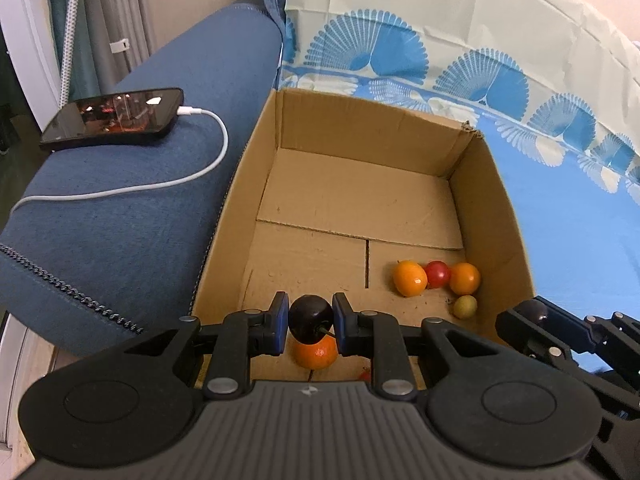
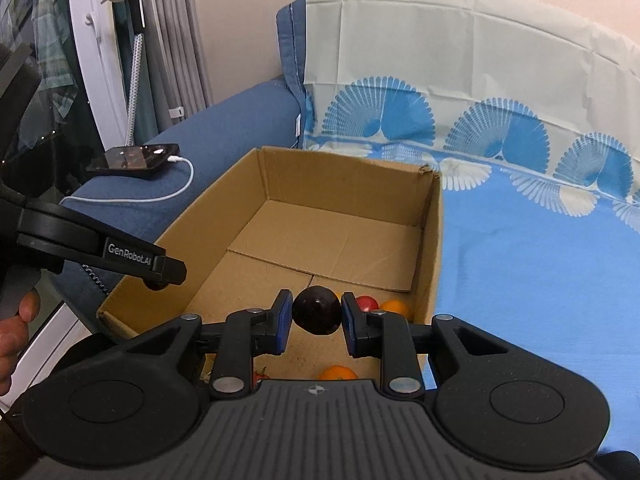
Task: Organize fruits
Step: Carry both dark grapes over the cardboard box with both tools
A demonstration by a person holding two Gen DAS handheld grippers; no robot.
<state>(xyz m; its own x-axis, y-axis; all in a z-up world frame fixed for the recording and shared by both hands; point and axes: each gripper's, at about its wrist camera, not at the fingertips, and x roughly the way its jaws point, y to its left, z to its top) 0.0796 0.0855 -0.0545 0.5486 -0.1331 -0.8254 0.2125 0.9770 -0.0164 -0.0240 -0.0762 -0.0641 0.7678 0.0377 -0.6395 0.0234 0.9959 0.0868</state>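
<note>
My left gripper (image 1: 310, 322) is shut on a dark round fruit with a stem (image 1: 308, 320), held above the near end of the cardboard box (image 1: 360, 128). My right gripper (image 2: 316, 316) is shut on a dark purple fruit (image 2: 317, 310) over the box's near right part (image 2: 344, 176). On the box floor lie two orange fruits (image 1: 409, 278) (image 1: 464, 278), a red one (image 1: 437, 274), a small green one (image 1: 465, 306) and an orange (image 1: 316, 354) under the left gripper. The right gripper shows at the right edge of the left wrist view (image 1: 536, 312).
A phone (image 1: 114, 118) with a white cable (image 1: 208, 160) lies on the blue sofa arm (image 1: 120, 220) left of the box. A blue patterned cloth (image 2: 540, 260) covers the seat to the right. The left gripper body (image 2: 100, 252) and a hand (image 2: 16, 320) are at the left.
</note>
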